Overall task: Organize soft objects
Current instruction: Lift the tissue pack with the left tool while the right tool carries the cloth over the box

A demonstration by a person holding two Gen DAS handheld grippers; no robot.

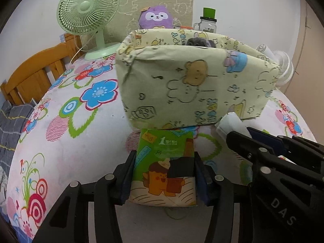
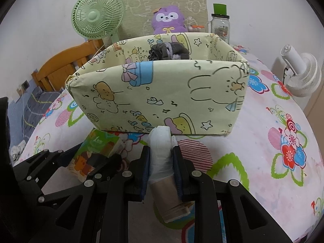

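Observation:
A green pack of tissues (image 1: 162,182) with a cartoon print lies on the flowered cloth, just in front of a pale yellow cartoon-print storage box (image 1: 182,85). My left gripper (image 1: 165,154) is shut on it, one pad against each long side. My right gripper (image 2: 161,148) is shut on a white roll of plastic bags (image 2: 160,137) with a brown paper band. The roll's tip points at the box's front wall (image 2: 162,93). A grey knitted item (image 2: 168,50) sits inside the box at the back. Both grippers stand side by side, the left one (image 2: 91,162) low at the picture's left.
Behind the box stand a green desk fan (image 1: 87,10), a purple plush toy (image 2: 169,19) and a glass jar with a green lid (image 2: 219,24). A white fan (image 2: 301,70) lies at the right. A wooden bed frame (image 1: 32,70) borders the flowered tabletop (image 1: 70,131) on the left.

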